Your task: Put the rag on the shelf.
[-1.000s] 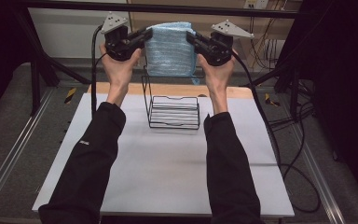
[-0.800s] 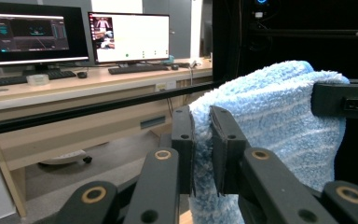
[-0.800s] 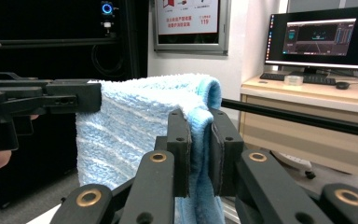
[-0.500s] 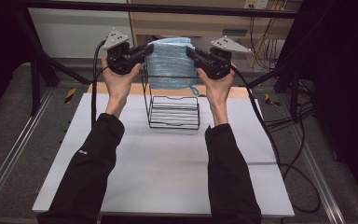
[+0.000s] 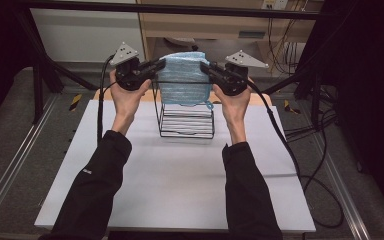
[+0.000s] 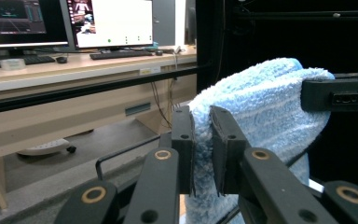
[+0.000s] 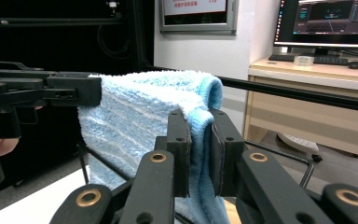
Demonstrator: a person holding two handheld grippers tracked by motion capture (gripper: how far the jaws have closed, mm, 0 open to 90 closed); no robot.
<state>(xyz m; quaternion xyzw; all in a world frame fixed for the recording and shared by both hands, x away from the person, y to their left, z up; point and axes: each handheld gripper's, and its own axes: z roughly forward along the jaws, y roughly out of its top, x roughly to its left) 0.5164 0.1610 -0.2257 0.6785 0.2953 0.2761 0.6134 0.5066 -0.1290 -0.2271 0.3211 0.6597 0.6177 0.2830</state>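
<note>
A light blue towel (image 5: 184, 77) hangs folded between my two grippers, stretched over the top of a black wire rack (image 5: 186, 120) at the far middle of the white table. My left gripper (image 5: 161, 64) is shut on the towel's left end, and its jaws pinch the blue cloth (image 6: 261, 107) in the left gripper view. My right gripper (image 5: 205, 68) is shut on the right end, with the towel (image 7: 140, 107) clamped between its jaws in the right gripper view. The towel's lower edge hangs down inside the rack.
The white table top (image 5: 180, 175) reaches toward the near edge. A wooden shelf unit (image 5: 220, 25) stands behind the rack, with cables (image 5: 320, 130) trailing at the right. A dark frame bar (image 5: 180, 9) crosses above. Desks with monitors (image 6: 107, 23) show beyond.
Both grippers have come down together with the towel, so it now hangs lower, over the top of the wire rack.
</note>
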